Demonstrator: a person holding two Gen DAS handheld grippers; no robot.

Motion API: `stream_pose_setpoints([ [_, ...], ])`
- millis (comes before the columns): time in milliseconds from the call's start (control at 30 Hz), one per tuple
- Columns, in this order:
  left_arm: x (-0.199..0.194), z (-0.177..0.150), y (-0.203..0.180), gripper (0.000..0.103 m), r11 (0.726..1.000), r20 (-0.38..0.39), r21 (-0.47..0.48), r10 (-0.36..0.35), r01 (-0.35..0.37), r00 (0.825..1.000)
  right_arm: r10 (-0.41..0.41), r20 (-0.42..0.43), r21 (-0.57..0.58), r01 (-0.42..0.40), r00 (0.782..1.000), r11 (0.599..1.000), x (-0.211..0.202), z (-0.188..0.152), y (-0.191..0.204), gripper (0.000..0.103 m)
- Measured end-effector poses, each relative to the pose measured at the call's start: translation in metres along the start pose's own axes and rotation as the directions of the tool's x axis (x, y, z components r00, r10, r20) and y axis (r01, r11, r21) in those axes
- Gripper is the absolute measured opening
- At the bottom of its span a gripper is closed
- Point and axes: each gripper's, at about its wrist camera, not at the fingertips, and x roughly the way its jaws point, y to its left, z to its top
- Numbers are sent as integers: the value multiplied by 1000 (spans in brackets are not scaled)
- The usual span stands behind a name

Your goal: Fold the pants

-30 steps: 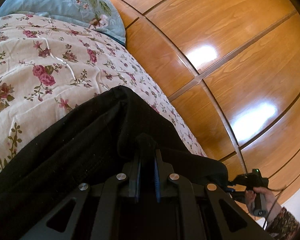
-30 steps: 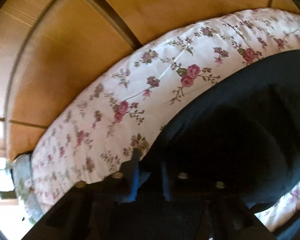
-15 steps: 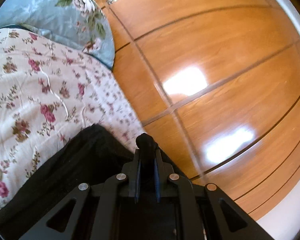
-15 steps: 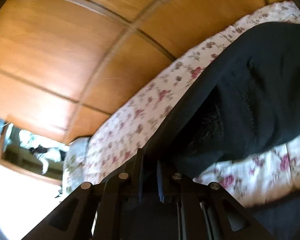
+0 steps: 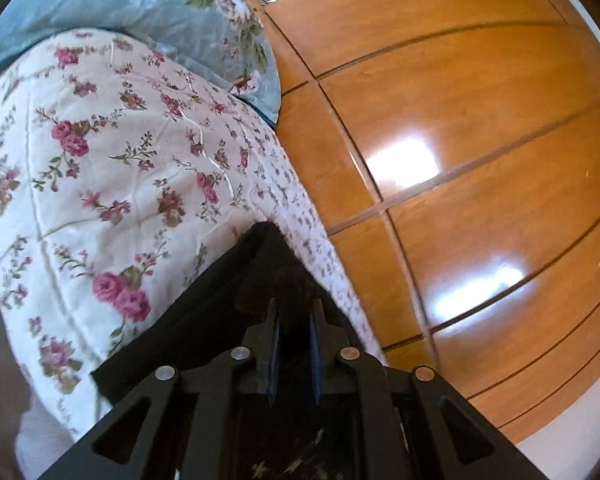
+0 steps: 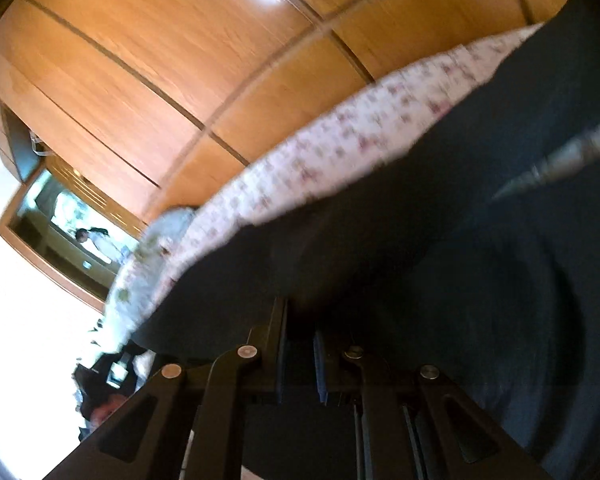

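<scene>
Left wrist view: the left hand-held gripper [image 5: 293,312] is closed on a bunched fold of the black pants [image 5: 204,320], with dark cloth filling the narrow gap between its blue-lined fingers [image 5: 275,338]. The pants lie on the bed, over the flowered quilt [image 5: 112,168], at the bed's edge nearest the wooden wardrobe [image 5: 459,128]. One corner of the cloth points toward that edge, just ahead of the fingertips. A pale blue flowered pillow [image 5: 140,4] rests at the far end of the bed, touching the quilt and well apart from the pants.

Right wrist view, blurred: the right hand-held gripper [image 6: 300,324] is clamped on the pants [image 6: 459,260] as well, dark cloth sitting between its nearly closed fingers [image 6: 280,344]. The black fabric fills the lower right of this view and covers much of the quilt [image 6: 339,144], of which only a strip shows along the wardrobe [image 6: 172,60] side. A thin grey streak crosses the cloth at the right; what it is cannot be told.
</scene>
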Motion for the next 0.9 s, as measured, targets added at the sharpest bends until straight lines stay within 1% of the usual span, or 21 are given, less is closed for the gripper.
stream_pose_setpoints([
  [67, -5, -4, 0, 23, 1000, -2, 12, 16, -16, 1000, -8, -11, 18, 8, 1000, 1000, 10, -7, -8, 12],
  [100, -8, -6, 2, 32, 1000, -4, 8, 21, -21, 1000, -8, -9, 24, 8, 1000, 1000, 11, -9, -11, 12],
  [133, -11, -7, 5, 37, 1000, -8, -10, 20, -20, 1000, -2, 0, 22, 2, 1000, 1000, 11, -11, -13, 10],
  [167, -15, -9, 9, 39, 999, -15, -34, 8, -8, 1000, -1, 8, 7, 1, 1000, 1000, 11, -11, -12, 10],
  [200, -18, -10, 12, 46, 998, -20, -61, -1, -1, 1000, -6, 11, -5, 6, 1000, 1000, 11, -11, -12, 10],
  [233, -20, -12, 17, 56, 996, -27, -94, -3, 1, 1000, -14, 13, -22, 14, 1000, 1000, 12, -12, -10, 9],
  [267, -23, -14, 20, 61, 992, -33, -126, -10, 5, 999, -18, 19, -36, 18, 1000, 999, 12, -14, -9, 9],
  [300, -26, -17, 23, 68, 987, -37, -159, -26, 20, 999, -19, 26, -43, 20, 999, 999, 14, -13, -7, 9],
  [367, -31, -20, 25, 72, 978, -35, -201, -60, 52, 998, -21, 35, -45, 22, 999, 999, 12, -15, -6, 10],
  [433, -30, -23, 21, 80, 974, -49, -212, -96, 84, 994, -12, 42, -48, 14, 999, 999, 8, -15, -6, 12],
  [467, -27, -25, 16, 80, 974, -71, -206, -113, 96, 991, -14, 42, -49, 16, 999, 999, 8, -18, -5, 12],
  [533, -21, -29, 9, 80, 980, -104, -173, -117, 98, 988, -10, 41, -33, 11, 999, 999, 4, -17, -8, 14],
  [600, -12, -32, 2, 80, 990, -130, -124, -83, 67, 988, -11, 53, -14, 12, 999, 1000, -4, -15, -13, 20],
  [633, -9, -33, 1, 80, 992, -138, -112, -66, 51, 988, -10, 67, -2, 10, 998, 1000, -10, -13, -16, 26],
  [667, -5, -32, 0, 80, 995, -146, -99, -47, 32, 988, -10, 87, 14, 9, 996, 1000, -14, -11, -19, 35],
  [700, 0, -31, -1, 76, 996, -153, -86, -33, 20, 988, -14, 101, 27, 11, 995, 1000, -17, -9, -22, 38],
  [733, 3, -30, -1, 65, 997, -149, -79, -31, 20, 988, -15, 116, 46, 9, 993, 999, -23, -8, -26, 41],
  [767, 5, -28, -2, 59, 997, -144, -72, -22, 11, 989, -19, 125, 65, 11, 992, 998, -26, -6, -29, 43],
  [800, 9, -26, -3, 48, 998, -140, -67, -7, -2, 990, -25, 130, 86, 14, 991, 996, -29, -4, -33, 44],
  [833, 11, -25, -4, 39, 998, -139, -64, -1, -8, 990, -25, 135, 110, 10, 991, 994, -30, -2, -38, 44],
  [900, 17, -22, -5, 31, 998, -139, -60, -4, -4, 990, -17, 154, 155, -7, 988, 988, -35, 0, -47, 44],
])
